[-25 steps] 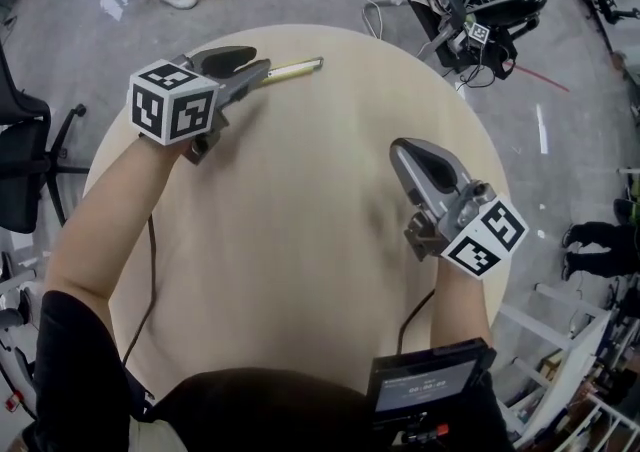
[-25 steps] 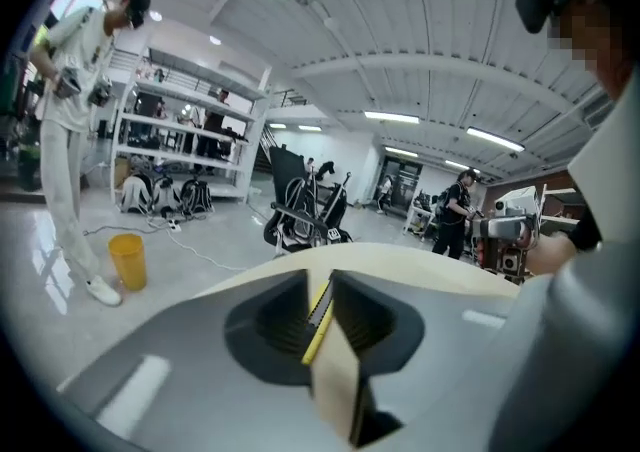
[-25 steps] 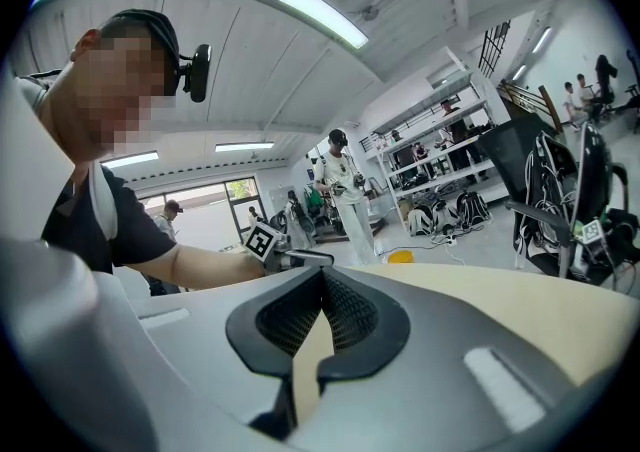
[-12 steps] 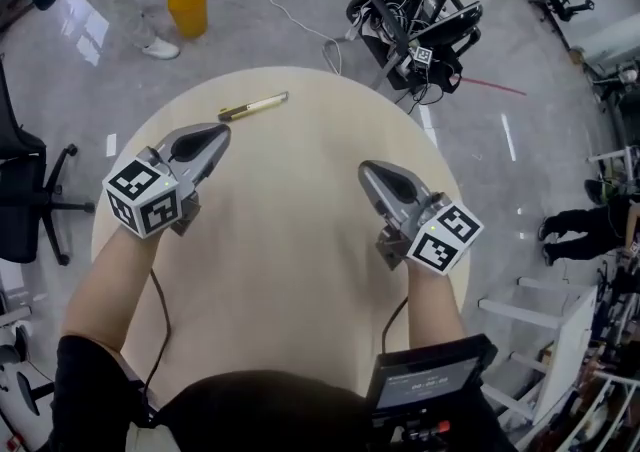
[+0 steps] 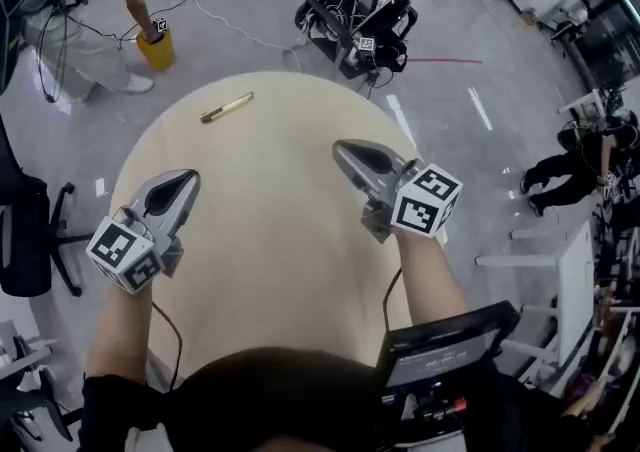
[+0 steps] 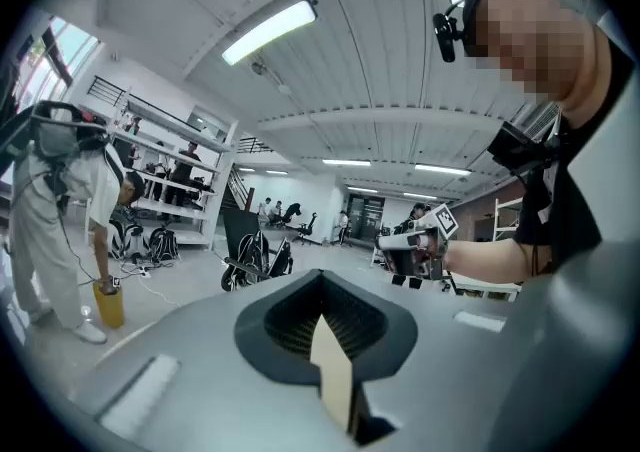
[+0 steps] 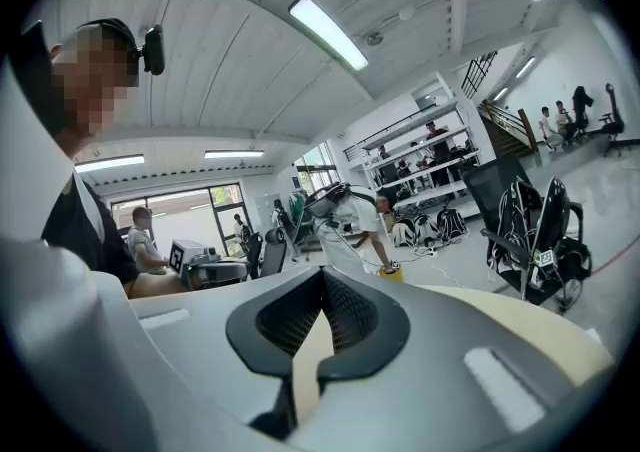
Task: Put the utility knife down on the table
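The job looks done. The thin yellow utility knife (image 5: 227,107) lies flat on the round pale wooden surface (image 5: 270,240), close to its far left edge, and nothing touches it. The left gripper (image 5: 186,180) has its jaws pressed together and holds nothing. The right gripper (image 5: 342,148) is closed up and empty too. Both are well apart from the knife. Nothing looks left to do.

The left forearm (image 5: 118,330) and right forearm (image 5: 432,280) reach forward, well apart. The left gripper (image 5: 186,180) has its jaws pressed together with nothing between them. The right gripper (image 5: 342,148) is likewise closed and empty.
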`<state>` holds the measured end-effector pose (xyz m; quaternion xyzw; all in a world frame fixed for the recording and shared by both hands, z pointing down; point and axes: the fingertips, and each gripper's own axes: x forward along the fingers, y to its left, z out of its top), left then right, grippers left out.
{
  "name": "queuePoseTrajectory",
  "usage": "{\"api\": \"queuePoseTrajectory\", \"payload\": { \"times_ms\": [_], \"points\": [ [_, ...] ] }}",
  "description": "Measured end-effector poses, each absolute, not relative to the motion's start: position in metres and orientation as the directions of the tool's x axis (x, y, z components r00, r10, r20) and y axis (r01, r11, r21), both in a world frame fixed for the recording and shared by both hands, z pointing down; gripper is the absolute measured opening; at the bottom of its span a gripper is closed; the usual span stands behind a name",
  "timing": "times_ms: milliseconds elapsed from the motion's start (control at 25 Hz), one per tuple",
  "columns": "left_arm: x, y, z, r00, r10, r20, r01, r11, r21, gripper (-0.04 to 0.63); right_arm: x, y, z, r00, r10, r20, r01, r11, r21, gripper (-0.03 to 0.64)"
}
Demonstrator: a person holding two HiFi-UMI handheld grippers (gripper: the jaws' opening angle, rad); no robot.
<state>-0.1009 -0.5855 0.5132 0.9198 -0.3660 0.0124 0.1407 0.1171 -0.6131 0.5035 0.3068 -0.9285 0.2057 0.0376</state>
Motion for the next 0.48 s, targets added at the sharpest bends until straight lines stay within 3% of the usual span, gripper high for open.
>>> {"api": "queuePoseTrajectory", "payload": {
  "times_ms": [480],
  "points": [
    [-0.157, -0.459, 0.453, 0.719, -0.691, 0.077, -0.673, -0.665, 0.323, -0.003, 0.092, -0.52, 0.45, -0.797, -0.575, 0.185, -0.598, 0.711, -0.369, 0.014]
  ]
}}
